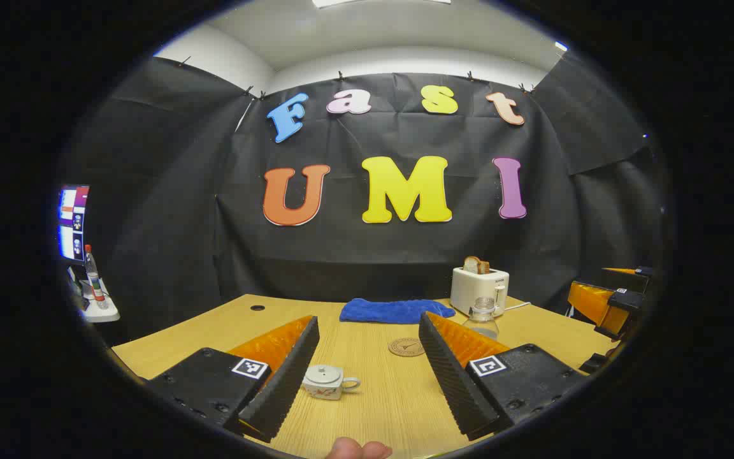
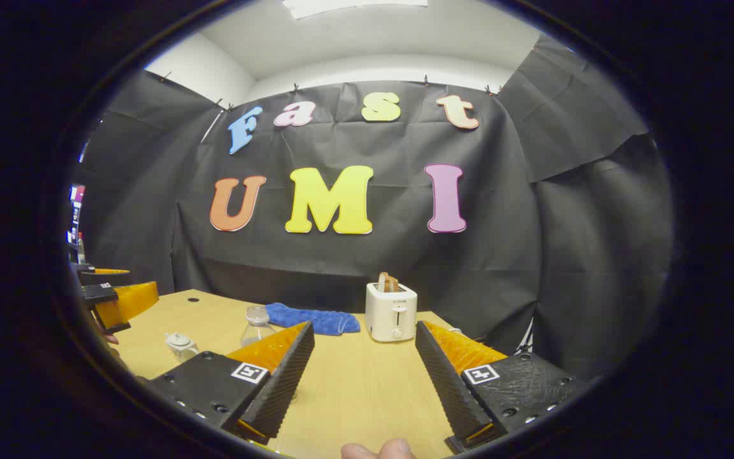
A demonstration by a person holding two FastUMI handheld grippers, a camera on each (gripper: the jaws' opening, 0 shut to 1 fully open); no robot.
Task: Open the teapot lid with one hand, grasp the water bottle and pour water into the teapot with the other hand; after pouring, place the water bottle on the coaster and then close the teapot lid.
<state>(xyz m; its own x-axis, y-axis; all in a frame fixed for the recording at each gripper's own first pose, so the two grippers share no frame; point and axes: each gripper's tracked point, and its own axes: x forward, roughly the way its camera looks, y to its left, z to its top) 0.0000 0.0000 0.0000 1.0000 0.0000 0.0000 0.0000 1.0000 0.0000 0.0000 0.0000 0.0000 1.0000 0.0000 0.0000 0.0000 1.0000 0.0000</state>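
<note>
Wooden table (image 1: 373, 395) bears a lidded teapot (image 1: 325, 381) between the left tool's (image 1: 367, 376) wide-open, empty fingers; no readable labels.

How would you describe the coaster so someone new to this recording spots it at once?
On the wooden table, look in front of the blue cloth that lies by the white toaster. The coaster is the flat round disc there, left of the water bottle. It is the only flat brown round thing, and it is bare.

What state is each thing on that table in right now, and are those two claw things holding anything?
teapot: upright, lid on
water bottle: upright
coaster: bare
toaster: bread sticking up
blue cloth: crumpled, lying flat
left gripper: open, holding nothing
right gripper: open, holding nothing
</note>
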